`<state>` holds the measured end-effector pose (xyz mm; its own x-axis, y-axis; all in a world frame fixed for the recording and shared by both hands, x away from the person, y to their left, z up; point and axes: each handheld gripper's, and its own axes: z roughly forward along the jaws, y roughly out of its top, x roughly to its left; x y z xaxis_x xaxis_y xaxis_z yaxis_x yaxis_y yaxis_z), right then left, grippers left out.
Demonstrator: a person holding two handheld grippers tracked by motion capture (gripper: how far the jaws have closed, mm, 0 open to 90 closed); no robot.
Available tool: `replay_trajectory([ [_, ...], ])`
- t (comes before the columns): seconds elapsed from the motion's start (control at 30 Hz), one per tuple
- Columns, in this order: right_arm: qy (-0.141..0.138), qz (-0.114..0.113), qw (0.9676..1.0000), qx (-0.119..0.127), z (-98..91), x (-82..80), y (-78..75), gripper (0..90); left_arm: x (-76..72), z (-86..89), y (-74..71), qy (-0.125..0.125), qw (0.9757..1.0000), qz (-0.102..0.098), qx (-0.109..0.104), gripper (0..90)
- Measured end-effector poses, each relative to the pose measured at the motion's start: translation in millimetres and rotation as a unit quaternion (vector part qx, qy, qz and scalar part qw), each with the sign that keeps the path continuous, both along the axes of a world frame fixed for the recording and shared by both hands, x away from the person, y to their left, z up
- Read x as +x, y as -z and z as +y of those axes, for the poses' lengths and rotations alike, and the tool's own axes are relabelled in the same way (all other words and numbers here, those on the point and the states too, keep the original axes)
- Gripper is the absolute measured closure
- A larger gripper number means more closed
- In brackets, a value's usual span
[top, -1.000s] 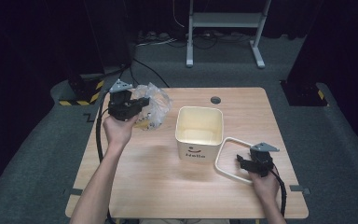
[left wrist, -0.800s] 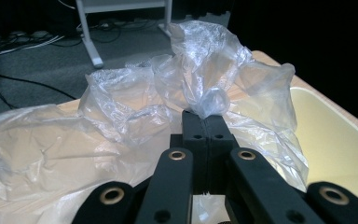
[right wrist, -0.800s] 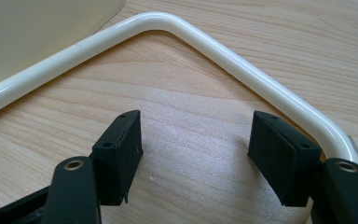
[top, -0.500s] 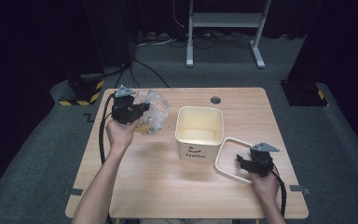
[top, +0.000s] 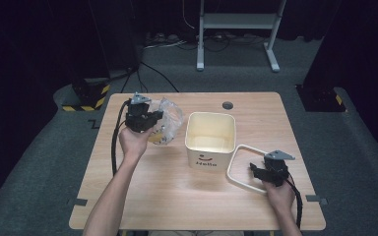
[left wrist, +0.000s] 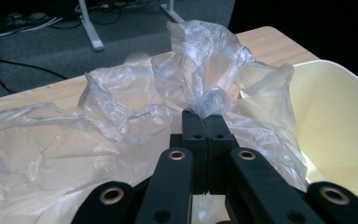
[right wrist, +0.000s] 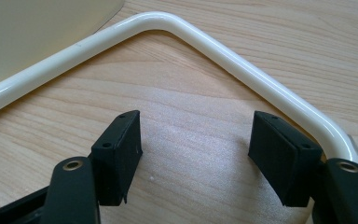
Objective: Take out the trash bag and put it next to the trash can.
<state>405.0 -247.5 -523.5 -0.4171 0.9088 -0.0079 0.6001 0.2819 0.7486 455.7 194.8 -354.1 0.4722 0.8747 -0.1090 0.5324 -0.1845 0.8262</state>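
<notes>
A crumpled, clear plastic bag [left wrist: 121, 126] bunches up just ahead of the left gripper [left wrist: 205, 122], whose black jaws are pinched tight on a fold of its thin film. Beside it stands a smooth cream square bin [top: 210, 138]. The right gripper [right wrist: 196, 140] rests wide open on the wooden table [top: 177, 196], holding nothing, within a glossy white rounded frame [right wrist: 223, 46].

Bright overhead light on the table [top: 177, 196], dark surroundings, soft glare on wood, slight softness throughout.

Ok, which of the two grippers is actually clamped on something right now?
The left gripper: its jaws are shut on the clear plastic bag. The right gripper stands open over the table beside the white frame.
</notes>
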Motion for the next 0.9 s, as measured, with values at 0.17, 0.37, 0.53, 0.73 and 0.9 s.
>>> replay_trajectory([
  [0.17, 0.0, 0.0, 1.0, 0.0, 0.0, 0.0, 0.0, 34.0, 3.7, -2.9, 7.6, 0.0, 1.0, 0.005, 0.002, 89.5],
  [0.37, -0.001, 0.0, 1.0, -0.001, 0.2, 0.3, -0.1, 34.0, -0.8, -1.6, 13.3, -0.006, 0.9998, -0.004, 0.017, 89.5],
  [0.53, -0.001, 0.0, 1.0, 0.0, 0.2, 0.4, 0.0, 34.1, 2.6, 1.1, 20.3, -0.011, 0.9998, 0.004, 0.018, 89.5],
  [0.73, -0.001, 0.0, 1.0, 0.0, 0.2, 0.4, 0.0, 34.0, 4.9, -2.3, 23.6, -0.009, 0.9995, 0.001, 0.03, 89.3],
  [0.9, -0.001, 0.0, 1.0, 0.0, 0.2, 0.4, 0.0, 34.0, 8.0, -2.1, 29.5, -0.013, 0.9995, 0.012, 0.027, 89.0],
])
